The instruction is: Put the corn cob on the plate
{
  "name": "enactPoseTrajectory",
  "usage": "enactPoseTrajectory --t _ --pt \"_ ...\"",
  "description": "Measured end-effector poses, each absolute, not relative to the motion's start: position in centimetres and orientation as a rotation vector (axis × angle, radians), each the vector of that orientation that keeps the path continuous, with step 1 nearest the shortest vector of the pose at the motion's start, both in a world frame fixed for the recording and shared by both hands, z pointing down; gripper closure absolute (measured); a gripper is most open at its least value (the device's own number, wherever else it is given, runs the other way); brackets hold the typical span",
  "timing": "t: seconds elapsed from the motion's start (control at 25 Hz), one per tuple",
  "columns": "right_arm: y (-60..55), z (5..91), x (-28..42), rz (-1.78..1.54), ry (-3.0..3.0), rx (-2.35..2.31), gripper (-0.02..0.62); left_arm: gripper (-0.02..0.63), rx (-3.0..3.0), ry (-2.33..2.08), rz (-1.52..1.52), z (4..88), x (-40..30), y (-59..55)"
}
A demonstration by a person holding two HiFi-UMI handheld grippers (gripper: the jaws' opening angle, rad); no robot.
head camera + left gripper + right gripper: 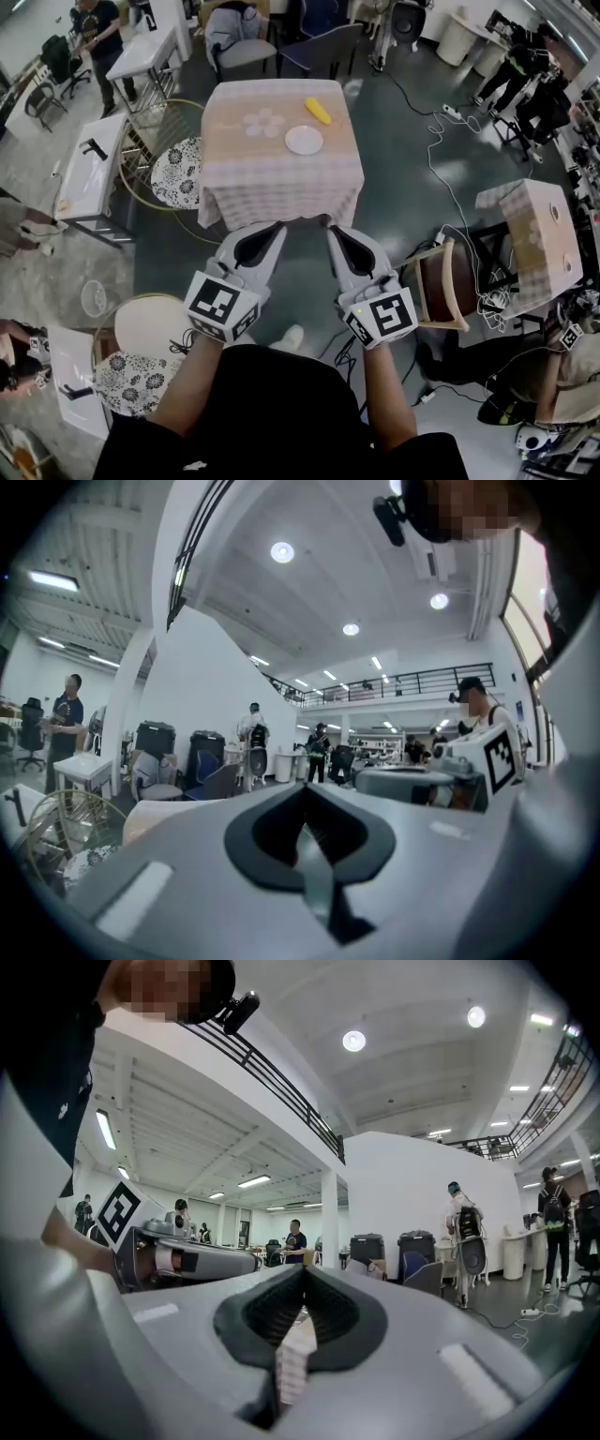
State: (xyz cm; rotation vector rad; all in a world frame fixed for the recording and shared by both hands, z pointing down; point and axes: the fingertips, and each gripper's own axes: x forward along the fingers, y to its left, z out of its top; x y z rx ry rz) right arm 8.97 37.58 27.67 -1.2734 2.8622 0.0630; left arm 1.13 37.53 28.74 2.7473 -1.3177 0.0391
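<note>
Near front edge of pink-checked cloth table, L white plastic gripper jaws closed, empty. On tabletop: round white plate, yellow corn cob just beside, off plate. R white gripper closed too, nothing held.

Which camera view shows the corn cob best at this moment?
The head view. It shows the whole yellow corn cob lying on the checked table, just beyond the white plate, which has nothing on it. The left and right gripper views look level across the room and show nothing of the cob.
</note>
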Motion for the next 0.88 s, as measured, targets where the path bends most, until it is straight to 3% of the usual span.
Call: enactPoseTrajectory --t 0.88 --pt "30.1 28.8 8.7 0.031 2.884 -1.247 0.594 0.598 2.676 -1.351 0.045 30.2 0.6 30.4"
